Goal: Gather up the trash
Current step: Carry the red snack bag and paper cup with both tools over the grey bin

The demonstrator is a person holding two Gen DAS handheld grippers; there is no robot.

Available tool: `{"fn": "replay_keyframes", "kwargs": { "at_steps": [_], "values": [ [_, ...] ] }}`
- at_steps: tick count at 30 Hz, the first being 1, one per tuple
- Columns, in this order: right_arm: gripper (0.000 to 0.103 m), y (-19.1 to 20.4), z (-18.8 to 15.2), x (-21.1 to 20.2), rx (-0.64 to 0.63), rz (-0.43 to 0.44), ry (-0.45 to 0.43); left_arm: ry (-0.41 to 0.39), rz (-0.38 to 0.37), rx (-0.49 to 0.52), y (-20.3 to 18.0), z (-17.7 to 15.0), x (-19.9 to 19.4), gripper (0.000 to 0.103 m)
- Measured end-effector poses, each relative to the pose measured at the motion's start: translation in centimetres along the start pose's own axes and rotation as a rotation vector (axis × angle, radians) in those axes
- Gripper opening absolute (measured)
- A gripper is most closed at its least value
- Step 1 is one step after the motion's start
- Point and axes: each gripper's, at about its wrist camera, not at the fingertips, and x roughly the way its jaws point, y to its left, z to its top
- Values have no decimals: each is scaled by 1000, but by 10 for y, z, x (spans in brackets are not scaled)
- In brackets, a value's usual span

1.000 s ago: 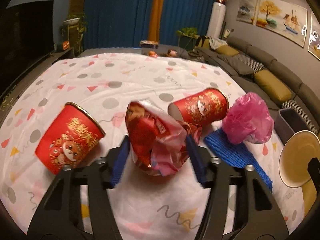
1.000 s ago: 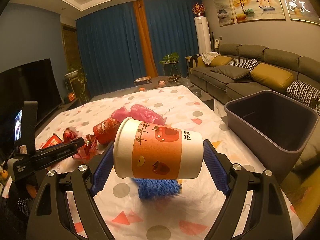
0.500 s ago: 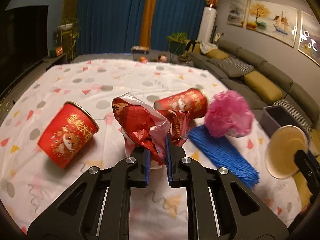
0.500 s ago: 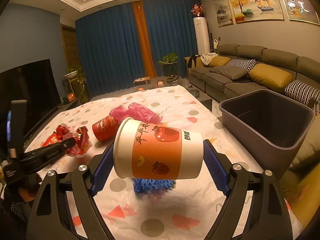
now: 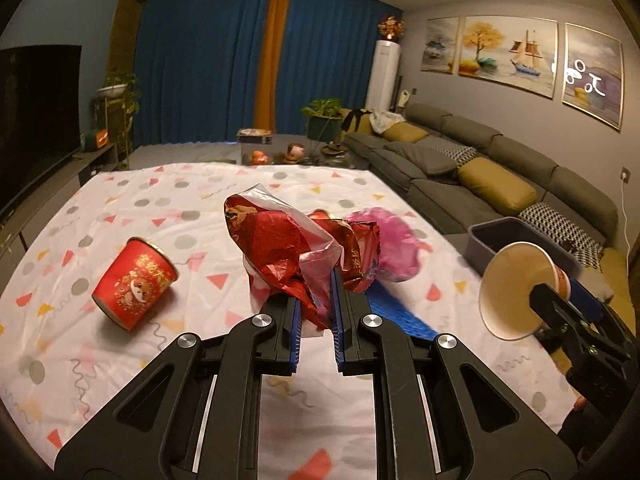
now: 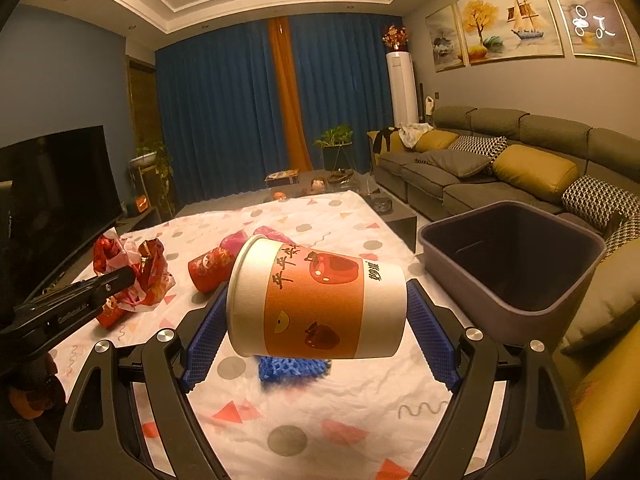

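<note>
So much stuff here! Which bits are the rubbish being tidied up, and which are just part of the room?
Part of the job:
- crumpled red wrapper, pinched in the left gripper
- paper cup, held in the right gripper
- red cup lying on the cloth
- pink bag
- blue netting
- grey bin

Just around:
- sofa
- television
- curtains
- paintings

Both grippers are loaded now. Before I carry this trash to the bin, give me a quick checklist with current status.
1. Left gripper clamped on the red wrapper: ok.
2. Wrapper lifted off the tablecloth: ok.
3. Right gripper holding the paper cup sideways between its pads: ok.
4. Cup empty: cannot tell, inside only partly seen.
5. Grey bin open and roomy: ok.
6. Table cleared: not ok, red cup, pink bag and blue mesh remain.
</note>
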Motion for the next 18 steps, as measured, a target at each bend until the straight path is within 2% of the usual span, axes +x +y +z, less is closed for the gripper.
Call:
{"fn": "replay_keyframes", "kwargs": {
  "at_steps": [8,18],
  "values": [
    [82,-29,12,-12,1,-38,-43,-12,-74,47,-44,7,-4,12],
    [82,-96,29,-10,26,-156,-110,-36,-226,137,-141,26,20,12]
  ]
}}
